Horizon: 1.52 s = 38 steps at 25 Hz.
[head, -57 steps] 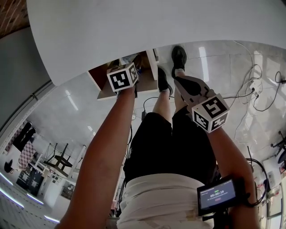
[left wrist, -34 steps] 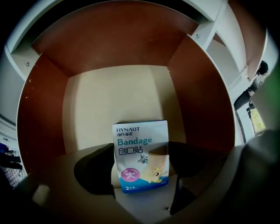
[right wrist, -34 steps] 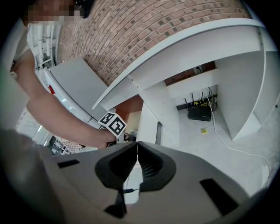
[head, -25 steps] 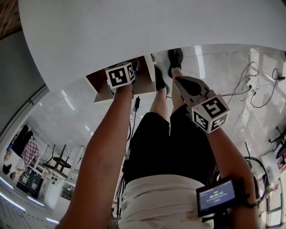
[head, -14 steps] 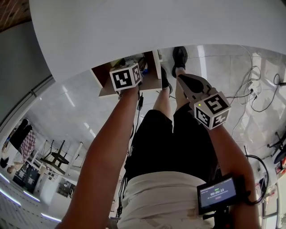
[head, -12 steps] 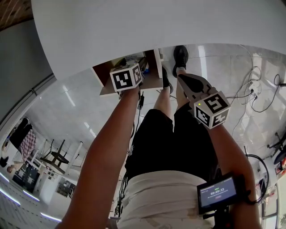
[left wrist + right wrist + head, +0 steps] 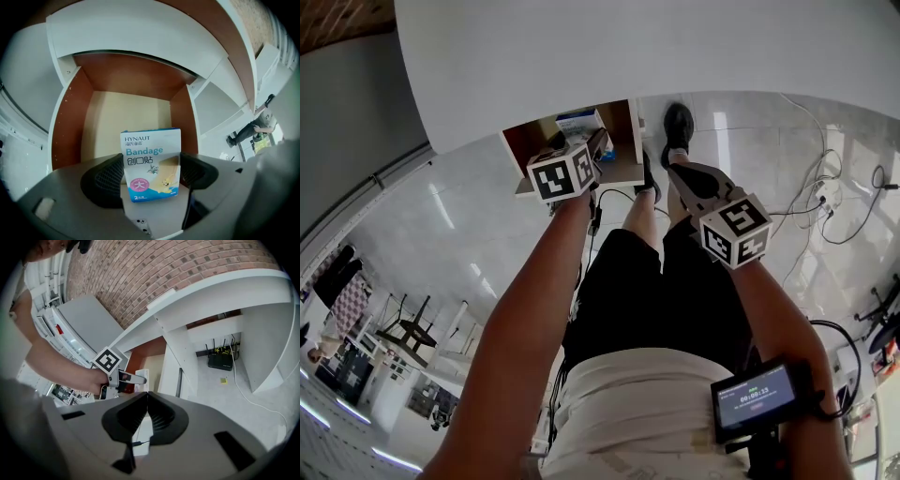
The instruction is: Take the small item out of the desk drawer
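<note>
The desk drawer [image 7: 523, 148] stands pulled open under the white desk top [image 7: 628, 47]; its brown walls and pale floor [image 7: 119, 117] fill the left gripper view. A small blue-and-white bandage box [image 7: 151, 161] stands upright between the pads of my left gripper [image 7: 152, 176], which is shut on it above the drawer's front part. In the head view the box [image 7: 579, 122] shows just beyond the left gripper [image 7: 598, 145]. My right gripper [image 7: 146, 397] is shut on nothing, held off to the right of the drawer [image 7: 675, 169].
The person's legs and black shoes [image 7: 678, 122] are below the desk edge. Cables and a power strip [image 7: 825, 192] lie on the tiled floor at right. A black router [image 7: 220, 361] sits on the floor under the desk. A brick wall rises behind.
The left gripper has drawn back a little toward me, and the bandage box now shows beyond its cube. The right gripper has hardly shifted.
</note>
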### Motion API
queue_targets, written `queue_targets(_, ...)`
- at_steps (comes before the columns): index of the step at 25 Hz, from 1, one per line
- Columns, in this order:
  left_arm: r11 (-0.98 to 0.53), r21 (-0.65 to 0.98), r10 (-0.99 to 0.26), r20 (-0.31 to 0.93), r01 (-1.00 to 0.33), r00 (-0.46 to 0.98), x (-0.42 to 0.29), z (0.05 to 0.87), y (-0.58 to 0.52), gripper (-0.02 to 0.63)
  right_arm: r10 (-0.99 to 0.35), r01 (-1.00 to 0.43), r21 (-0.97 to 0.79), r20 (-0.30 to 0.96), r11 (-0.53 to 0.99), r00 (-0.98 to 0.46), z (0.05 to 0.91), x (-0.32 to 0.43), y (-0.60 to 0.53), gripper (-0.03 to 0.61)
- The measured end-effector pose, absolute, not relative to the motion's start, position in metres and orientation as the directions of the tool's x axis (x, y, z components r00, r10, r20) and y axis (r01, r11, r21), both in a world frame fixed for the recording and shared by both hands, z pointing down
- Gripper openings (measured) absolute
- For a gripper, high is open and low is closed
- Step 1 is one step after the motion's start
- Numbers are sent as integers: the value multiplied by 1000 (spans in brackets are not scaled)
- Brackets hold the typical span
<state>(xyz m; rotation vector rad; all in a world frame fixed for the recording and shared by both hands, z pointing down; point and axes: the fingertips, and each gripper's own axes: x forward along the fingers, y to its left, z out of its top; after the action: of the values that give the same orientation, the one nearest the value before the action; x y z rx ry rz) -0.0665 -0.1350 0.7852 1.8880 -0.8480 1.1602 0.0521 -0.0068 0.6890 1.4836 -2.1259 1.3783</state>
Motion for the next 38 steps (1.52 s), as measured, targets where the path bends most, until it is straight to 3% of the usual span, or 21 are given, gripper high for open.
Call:
queue_targets(24,-341,363,-296,834,-867,465,-98,707,-136,377,-615,-856,-515,661,46,-430,659,53,-9,6)
queue_targets(38,-307,465,-301,780,-831,548,-109,669,-122,377,-616,-871,-486,666,69,-421,635,48,-11,6)
